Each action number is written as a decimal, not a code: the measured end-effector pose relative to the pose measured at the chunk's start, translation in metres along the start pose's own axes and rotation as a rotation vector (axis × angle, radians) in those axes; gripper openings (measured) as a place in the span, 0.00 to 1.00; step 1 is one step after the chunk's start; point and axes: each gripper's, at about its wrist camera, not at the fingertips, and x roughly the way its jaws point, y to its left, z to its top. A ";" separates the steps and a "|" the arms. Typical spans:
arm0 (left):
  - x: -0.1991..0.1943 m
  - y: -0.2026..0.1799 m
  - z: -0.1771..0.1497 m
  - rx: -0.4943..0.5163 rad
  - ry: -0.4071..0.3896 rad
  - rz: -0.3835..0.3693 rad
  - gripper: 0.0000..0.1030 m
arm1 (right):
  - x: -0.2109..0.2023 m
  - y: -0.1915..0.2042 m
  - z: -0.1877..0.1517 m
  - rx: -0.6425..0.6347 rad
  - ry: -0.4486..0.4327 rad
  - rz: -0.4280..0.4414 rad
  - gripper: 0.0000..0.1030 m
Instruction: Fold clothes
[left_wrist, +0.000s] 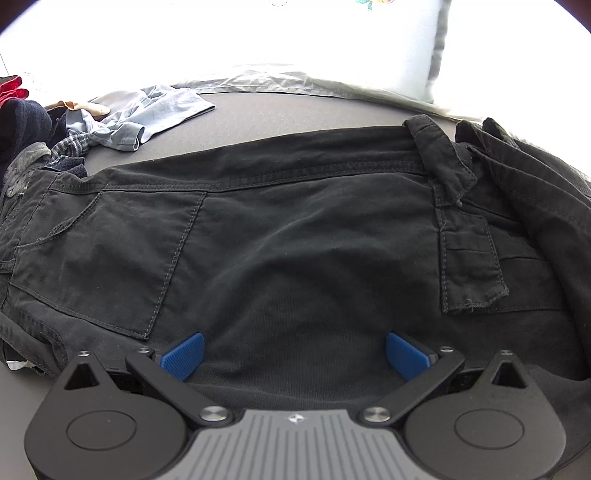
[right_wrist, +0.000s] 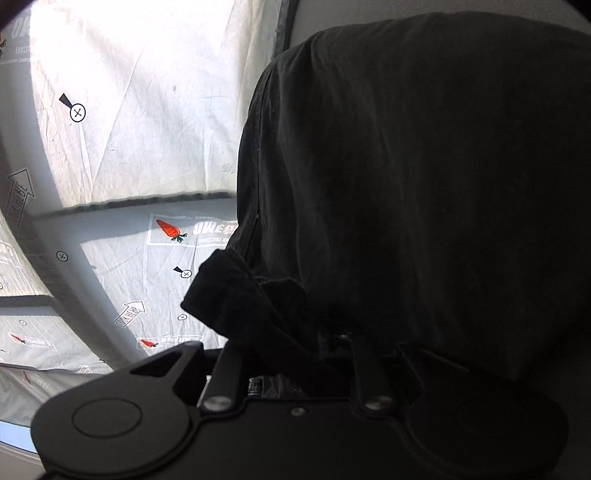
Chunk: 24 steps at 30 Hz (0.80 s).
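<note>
left wrist view is showing a pair of black cotton trousers (left_wrist: 295, 236) lying flat across a grey tabletop (left_wrist: 295, 110), back pocket toward the left and the waistband along the far edge. the left gripper (left_wrist: 294, 354) is hovering over the near part of the trousers with its blue ribbed pads (left_wrist: 183, 355) standing wide apart, released, nothing between them. at the right end the dark cloth is bunching up in a loose heap. beyond the trousers, to the left, a crumpled light blue garment (left_wrist: 155, 114) is lying on the tabletop beside a pile of dark, checked and red clothes (left_wrist: 26, 125). a white pillow (left_wrist: 332, 44) is sitting at the far edge.

in the right wrist view, the right gripper (right_wrist: 295, 365) is clenching a fold of the black trousers (right_wrist: 424, 203), the fingers nearly together and buried in the cloth, which is draping up and over most of the view. behind it a white printed sheet with red carrot marks (right_wrist: 147, 129) is catching bright light.
</note>
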 end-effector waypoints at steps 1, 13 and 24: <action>0.000 0.000 -0.001 -0.002 -0.004 0.000 1.00 | 0.002 0.000 0.002 0.029 0.005 -0.005 0.18; 0.000 0.001 -0.002 -0.006 -0.020 -0.002 1.00 | -0.002 0.058 -0.037 -0.231 0.002 -0.162 0.24; 0.000 0.002 -0.002 -0.008 -0.018 -0.008 1.00 | -0.003 0.100 -0.063 -0.246 -0.030 -0.185 0.55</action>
